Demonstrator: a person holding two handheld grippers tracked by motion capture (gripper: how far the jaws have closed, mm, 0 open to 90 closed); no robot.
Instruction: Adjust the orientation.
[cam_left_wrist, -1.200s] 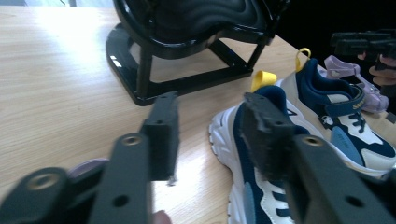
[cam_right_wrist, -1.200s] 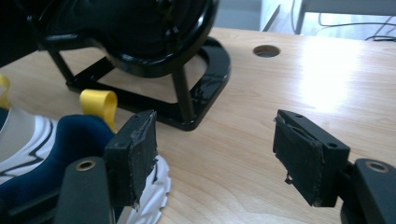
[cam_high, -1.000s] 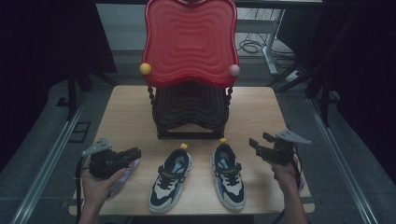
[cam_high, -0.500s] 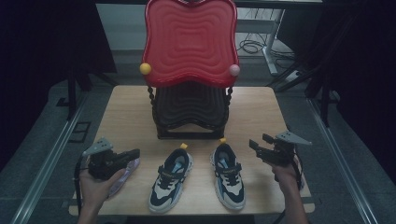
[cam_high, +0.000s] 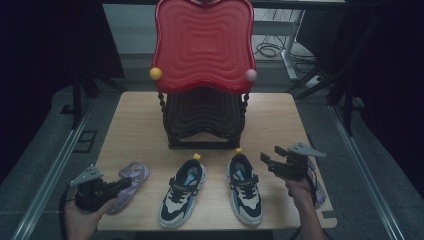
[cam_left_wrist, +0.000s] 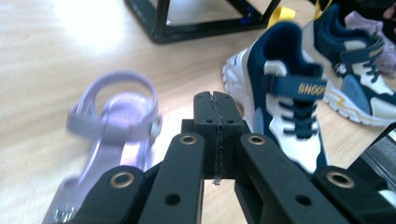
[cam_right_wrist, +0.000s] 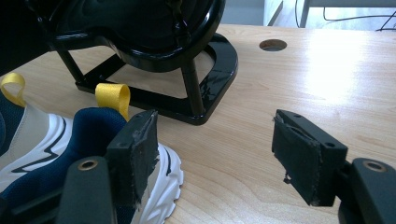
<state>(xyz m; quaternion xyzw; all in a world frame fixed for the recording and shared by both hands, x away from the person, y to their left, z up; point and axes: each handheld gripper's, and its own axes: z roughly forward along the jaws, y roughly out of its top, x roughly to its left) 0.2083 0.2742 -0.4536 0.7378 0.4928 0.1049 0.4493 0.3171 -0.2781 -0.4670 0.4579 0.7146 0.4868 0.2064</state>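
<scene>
My left gripper (cam_high: 121, 184) has just been closing and now sits with its jaws pressed flat together, nothing between them, its tip over the lilac sandal (cam_high: 131, 177) that lies near the table's (cam_high: 135, 130) left front corner; in the left gripper view that sandal (cam_left_wrist: 112, 121) lies just left of my shut jaws. With them shut like this I judge I could only nudge the sandal, and a push might slide it off the near edge or into the left sneaker (cam_high: 183, 192). My right gripper (cam_high: 267, 163) stands open and empty beside the right sneaker (cam_high: 245, 187), and if I swing it carelessly I think a pad could catch the yellow heel loop (cam_right_wrist: 112, 97) and drag the shoe. I count two sneakers, each with a yellow loop, one lilac sandal that I am sure of, perhaps a second pale shape under my right hand, though I cannot tell, and one black rack (cam_high: 202, 117) topped by a red panel (cam_high: 202, 45).
</scene>
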